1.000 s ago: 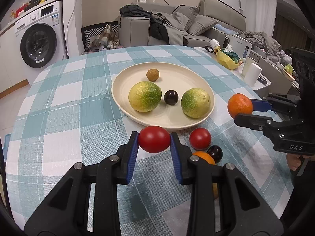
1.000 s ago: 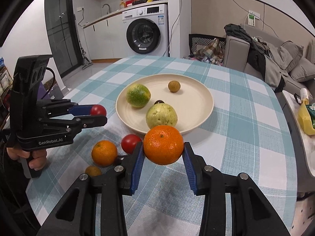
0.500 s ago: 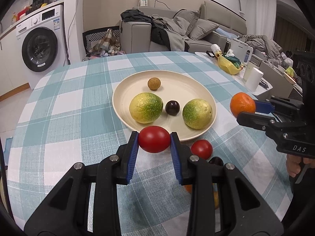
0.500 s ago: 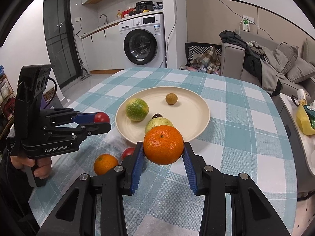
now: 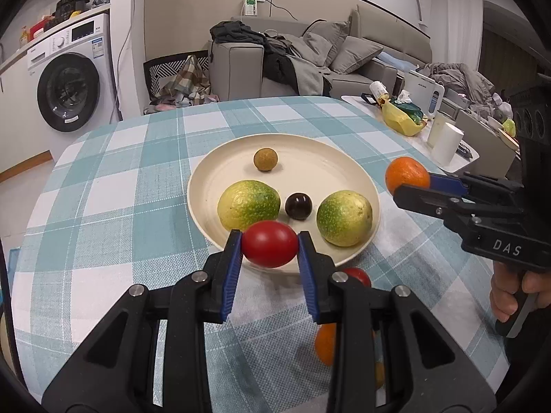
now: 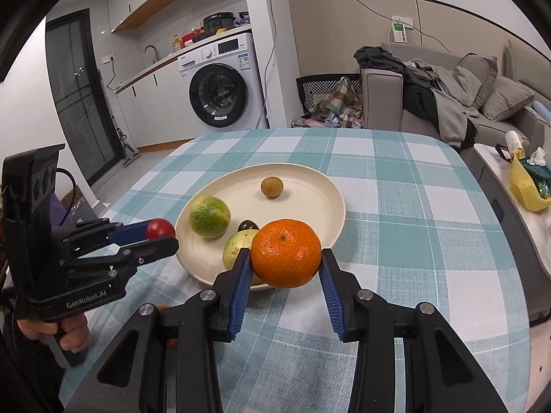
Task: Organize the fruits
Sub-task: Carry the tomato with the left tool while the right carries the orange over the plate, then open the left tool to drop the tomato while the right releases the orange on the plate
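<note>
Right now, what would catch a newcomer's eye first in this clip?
Two loaded grippers: the left gripper pinches a red tomato at the cream plate's near rim, while the right gripper clamps a bright orange beside it. On the plate lie two green-yellow fruits, a dark plum and a brown longan.

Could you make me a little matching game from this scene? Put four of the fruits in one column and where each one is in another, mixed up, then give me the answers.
Things:
1. red tomato
2. orange mandarin
3. small brown fruit
4. dark plum

Places:
A. on the plate, between the two green-yellow fruits
B. pinched in the left tongs
C. alone at the far side of the plate
D. pinched in the right tongs

Pairs: 1-B, 2-D, 3-C, 4-A
</note>
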`<state>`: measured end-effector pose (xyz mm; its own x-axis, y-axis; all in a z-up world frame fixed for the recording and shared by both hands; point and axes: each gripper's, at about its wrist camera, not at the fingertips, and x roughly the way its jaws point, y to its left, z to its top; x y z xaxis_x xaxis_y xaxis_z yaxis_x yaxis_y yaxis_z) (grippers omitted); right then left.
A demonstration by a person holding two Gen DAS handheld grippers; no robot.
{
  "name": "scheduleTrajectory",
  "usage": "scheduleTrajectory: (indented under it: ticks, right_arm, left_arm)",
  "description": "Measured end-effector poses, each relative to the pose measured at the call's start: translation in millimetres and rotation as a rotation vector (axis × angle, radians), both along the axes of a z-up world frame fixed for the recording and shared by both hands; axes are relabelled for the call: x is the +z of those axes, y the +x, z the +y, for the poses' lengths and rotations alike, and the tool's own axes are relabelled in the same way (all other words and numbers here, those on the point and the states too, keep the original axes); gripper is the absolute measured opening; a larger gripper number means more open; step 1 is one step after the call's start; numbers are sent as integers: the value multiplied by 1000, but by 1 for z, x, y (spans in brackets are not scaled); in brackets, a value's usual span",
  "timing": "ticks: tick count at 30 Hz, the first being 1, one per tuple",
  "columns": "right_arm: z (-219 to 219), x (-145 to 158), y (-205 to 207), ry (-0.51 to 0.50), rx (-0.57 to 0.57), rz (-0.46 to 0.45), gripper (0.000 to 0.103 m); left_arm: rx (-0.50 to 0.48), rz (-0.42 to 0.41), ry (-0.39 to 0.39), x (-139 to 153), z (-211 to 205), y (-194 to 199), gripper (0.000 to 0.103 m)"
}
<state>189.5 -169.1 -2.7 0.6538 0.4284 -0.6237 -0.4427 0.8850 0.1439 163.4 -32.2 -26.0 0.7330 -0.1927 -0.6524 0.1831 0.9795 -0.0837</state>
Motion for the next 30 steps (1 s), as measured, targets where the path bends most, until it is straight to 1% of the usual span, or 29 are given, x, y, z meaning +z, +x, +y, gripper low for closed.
scheduleTrajectory:
  ticks: [14, 17, 30]
  right_arm:
    - [10, -4, 24, 18, -42, 13, 40]
    - [8, -4, 29, 32, -52, 29, 40]
    - [5, -18, 46, 29, -75, 76, 40]
  left_arm:
    - [8, 15, 13, -10, -7, 14, 29]
    - [6, 20, 17, -11, -8, 18, 29]
    - [2, 47, 36, -20, -12, 32, 29]
